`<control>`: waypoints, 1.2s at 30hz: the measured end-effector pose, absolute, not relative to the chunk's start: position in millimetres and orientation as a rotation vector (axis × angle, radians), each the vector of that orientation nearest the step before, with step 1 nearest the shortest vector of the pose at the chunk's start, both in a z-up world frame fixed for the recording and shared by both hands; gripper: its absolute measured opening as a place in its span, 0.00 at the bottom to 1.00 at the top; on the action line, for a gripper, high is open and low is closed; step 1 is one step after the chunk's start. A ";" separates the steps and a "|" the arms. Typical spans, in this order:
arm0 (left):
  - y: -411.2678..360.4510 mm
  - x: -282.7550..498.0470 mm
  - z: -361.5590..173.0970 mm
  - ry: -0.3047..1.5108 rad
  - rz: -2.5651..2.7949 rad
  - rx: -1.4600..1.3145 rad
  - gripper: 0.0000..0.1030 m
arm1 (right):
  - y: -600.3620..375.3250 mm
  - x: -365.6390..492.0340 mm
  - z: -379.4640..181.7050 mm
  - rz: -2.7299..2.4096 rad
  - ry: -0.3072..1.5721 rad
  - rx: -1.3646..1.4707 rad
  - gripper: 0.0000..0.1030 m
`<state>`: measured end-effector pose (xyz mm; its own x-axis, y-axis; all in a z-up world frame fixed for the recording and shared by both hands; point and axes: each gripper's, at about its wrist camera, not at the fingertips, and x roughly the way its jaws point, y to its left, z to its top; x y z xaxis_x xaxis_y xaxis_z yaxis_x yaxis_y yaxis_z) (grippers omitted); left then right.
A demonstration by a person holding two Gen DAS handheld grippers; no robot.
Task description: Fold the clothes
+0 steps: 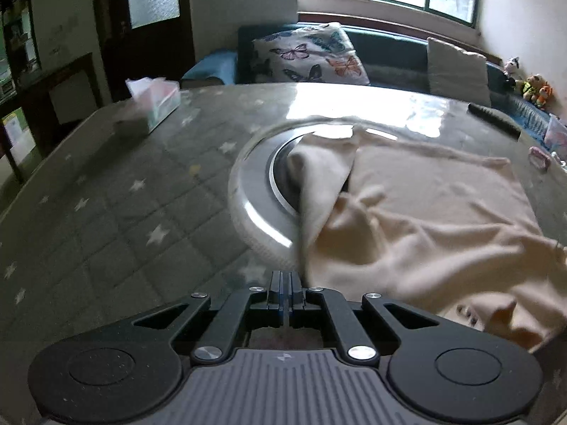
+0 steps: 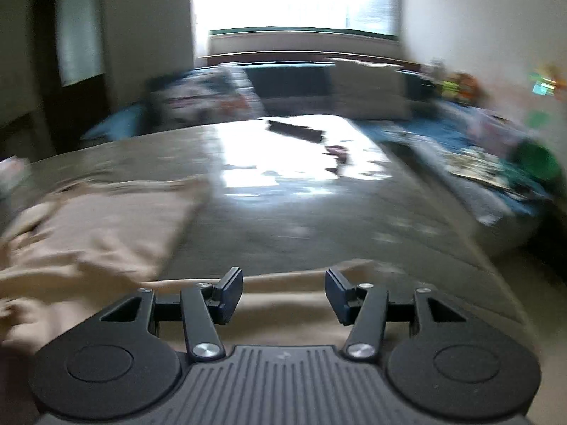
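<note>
A beige garment (image 1: pixel 425 212) lies spread on the table, partly over a round turntable (image 1: pixel 255 191). One sleeve is folded across its left part. My left gripper (image 1: pixel 286 283) is shut with nothing visible between the fingers, just left of the garment's near edge. In the blurred right wrist view the garment (image 2: pixel 88 237) lies at the left and under my right gripper (image 2: pixel 284 283), which is open and empty above the near hem.
A tissue box (image 1: pixel 156 106) stands at the table's far left. A dark remote (image 1: pixel 494 120) and a small pink item (image 1: pixel 540 157) lie at the far right. A sofa with a butterfly cushion (image 1: pixel 308 56) stands behind the table (image 1: pixel 106 212).
</note>
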<state>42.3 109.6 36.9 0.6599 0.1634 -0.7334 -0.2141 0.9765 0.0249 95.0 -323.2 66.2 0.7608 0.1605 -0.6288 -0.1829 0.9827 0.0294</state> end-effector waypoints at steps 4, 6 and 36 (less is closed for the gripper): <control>105.8 22.3 40.7 0.828 0.139 -0.105 0.05 | -277.5 86.1 70.7 0.399 0.693 -0.104 0.51; 94.2 16.4 42.8 0.822 0.081 -0.095 0.10 | -257.1 79.5 71.8 0.490 0.701 -0.142 0.51; 33.3 -1.4 27.4 0.821 -0.312 0.175 0.01 | -166.2 11.5 55.2 0.976 0.738 -0.527 0.04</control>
